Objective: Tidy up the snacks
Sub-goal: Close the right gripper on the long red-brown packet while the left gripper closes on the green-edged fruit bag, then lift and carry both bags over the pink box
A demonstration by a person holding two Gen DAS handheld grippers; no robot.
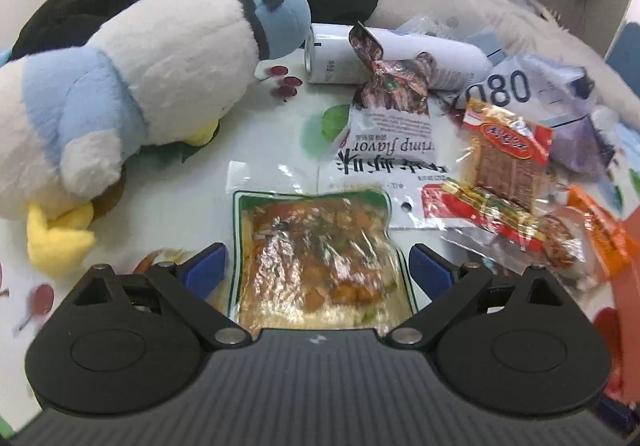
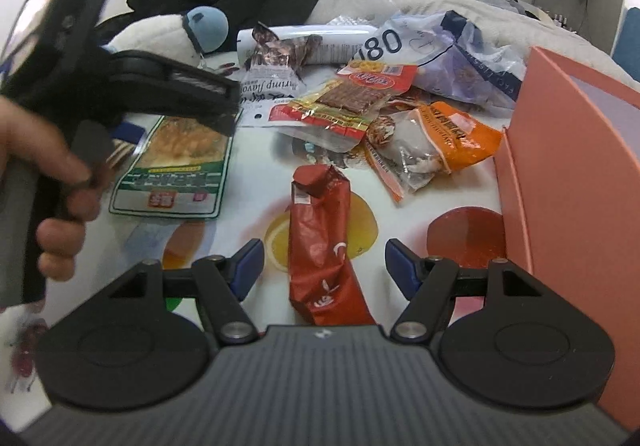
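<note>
A green-edged clear pouch [image 1: 312,230] of orange-brown food lies flat on the fruit-print cloth [image 1: 180,214]. My left gripper [image 1: 318,270] stands open wide over its near half, a blue pad on each side with a small gap to the pouch. The right wrist view shows the same pouch [image 2: 176,166] under the left tool, which a person's hand [image 2: 52,166] holds. A crumpled red packet [image 2: 320,238] lies lengthwise between the fingers of my right gripper [image 2: 324,266], which is open, with clear gaps on both sides.
A blue-and-white plush bird [image 1: 140,86] lies left of the pouch. Behind are a shrimp-flavour bag [image 1: 392,138], a white can [image 1: 400,54], a red wafer packet [image 2: 352,98], an orange bag [image 2: 460,130] and a plastic bag [image 2: 440,46]. A pink box [image 2: 568,166] stands at the right.
</note>
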